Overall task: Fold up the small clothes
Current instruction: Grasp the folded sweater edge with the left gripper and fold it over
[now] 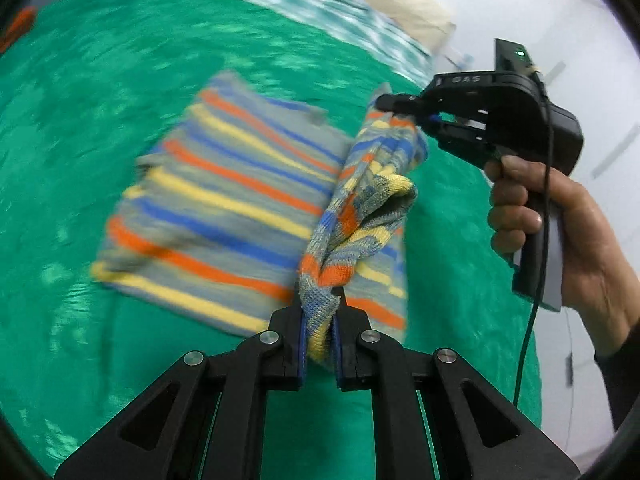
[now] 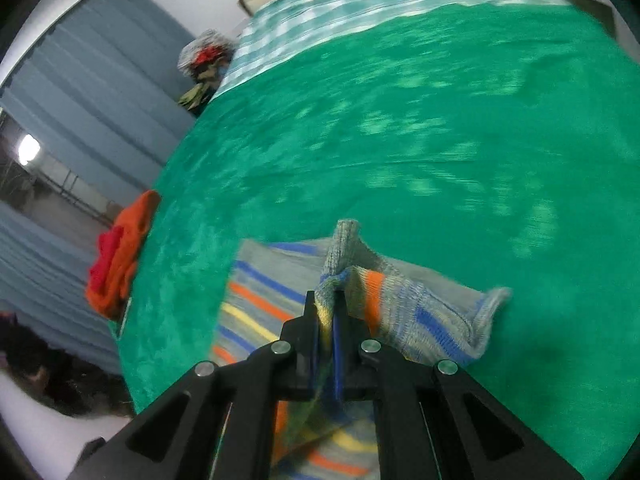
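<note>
On the green bed cover (image 1: 100, 92) lies the striped knit garment (image 1: 224, 184), spread mostly flat with broad bare cloth around it toward the far and left edges of the bed. Its right-hand side is lifted off the bed and bunched into a fold strung between the two tools. At the near end, the left gripper (image 1: 320, 308) has its fingers (image 1: 294, 332) clamped shut on a yellow-hemmed corner of the knit. Farther along, the right gripper (image 1: 400, 110), carried in a hand (image 1: 560, 232), pinches the other end of the raised fold; seen from its own camera, the right gripper (image 2: 328, 312) has its fingers (image 2: 310, 320) closed tight on the fabric. At the bed's left edge sits a small orange and red pile of clothes (image 2: 118, 252), well apart from the striped piece. A checked blanket (image 2: 320, 20) covers the far end of the bed.
</note>
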Demonstrator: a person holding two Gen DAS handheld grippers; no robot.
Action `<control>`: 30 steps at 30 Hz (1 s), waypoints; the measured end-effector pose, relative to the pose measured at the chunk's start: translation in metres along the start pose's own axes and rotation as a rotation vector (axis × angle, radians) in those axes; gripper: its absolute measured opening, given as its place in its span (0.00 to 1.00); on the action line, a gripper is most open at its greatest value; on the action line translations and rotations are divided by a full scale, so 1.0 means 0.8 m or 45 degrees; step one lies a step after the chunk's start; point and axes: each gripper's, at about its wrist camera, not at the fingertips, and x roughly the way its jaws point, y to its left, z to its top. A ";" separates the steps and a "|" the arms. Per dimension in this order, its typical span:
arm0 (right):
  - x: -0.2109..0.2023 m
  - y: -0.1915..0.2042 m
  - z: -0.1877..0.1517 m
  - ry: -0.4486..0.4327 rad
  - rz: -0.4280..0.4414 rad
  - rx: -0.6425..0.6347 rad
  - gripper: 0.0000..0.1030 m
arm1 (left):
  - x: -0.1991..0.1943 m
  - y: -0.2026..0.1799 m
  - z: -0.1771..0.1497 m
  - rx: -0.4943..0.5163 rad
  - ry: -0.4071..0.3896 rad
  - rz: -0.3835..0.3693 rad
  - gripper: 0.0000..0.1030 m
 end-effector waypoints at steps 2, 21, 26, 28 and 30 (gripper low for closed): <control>0.029 0.024 0.005 0.027 0.021 -0.019 0.05 | -0.006 0.027 0.004 -0.063 -0.010 0.021 0.08; 0.080 0.063 0.002 -0.106 0.213 0.074 0.62 | -0.034 0.135 0.028 -0.191 -0.008 0.178 0.49; 0.012 0.033 -0.038 -0.111 0.042 -0.081 0.62 | -0.044 0.136 0.054 -0.089 -0.008 0.062 0.49; -0.013 0.020 -0.073 -0.083 -0.057 -0.160 0.62 | -0.028 0.129 0.080 -0.021 0.005 0.048 0.50; -0.030 0.011 -0.106 -0.057 -0.104 -0.202 0.62 | -0.007 0.120 0.095 0.042 0.042 0.067 0.52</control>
